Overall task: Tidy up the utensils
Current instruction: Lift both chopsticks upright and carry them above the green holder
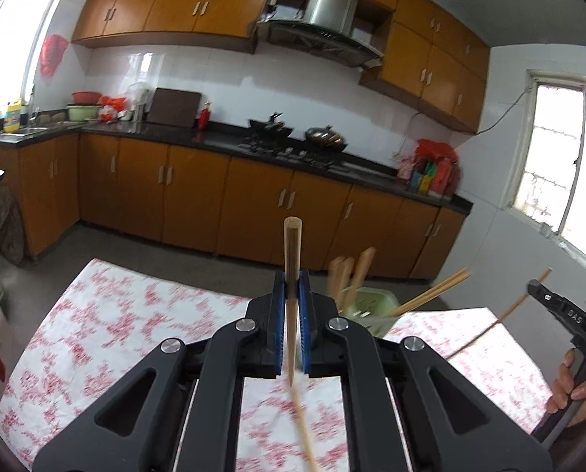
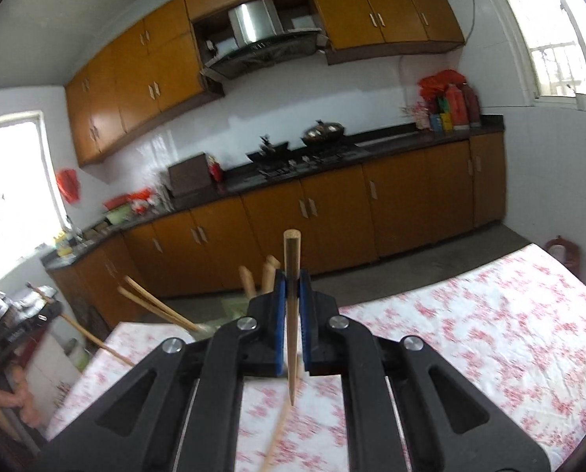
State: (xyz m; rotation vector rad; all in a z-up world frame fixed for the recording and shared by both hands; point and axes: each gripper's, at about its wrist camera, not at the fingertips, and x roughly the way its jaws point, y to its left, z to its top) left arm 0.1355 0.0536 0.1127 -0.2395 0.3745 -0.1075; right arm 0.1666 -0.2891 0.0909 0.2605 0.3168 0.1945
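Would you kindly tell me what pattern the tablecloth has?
White tablecloth with a red floral print, clearest in the right wrist view.

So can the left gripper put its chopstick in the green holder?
Probably yes. The left gripper grips a chopstick, and the holder stands close ahead to its right, nothing between, with room beside its utensils.

Two grippers (image 1: 291, 287) (image 2: 291, 287), one chopstick (image 1: 291, 259) (image 2: 291, 263) each; one green holder (image 1: 365, 306); two woks (image 1: 271, 128) (image 1: 326, 137).

matt wooden chopstick (image 1: 291, 275), glossy dark countertop (image 1: 222, 143), seemingly cloth floral table cover (image 1: 115, 314).
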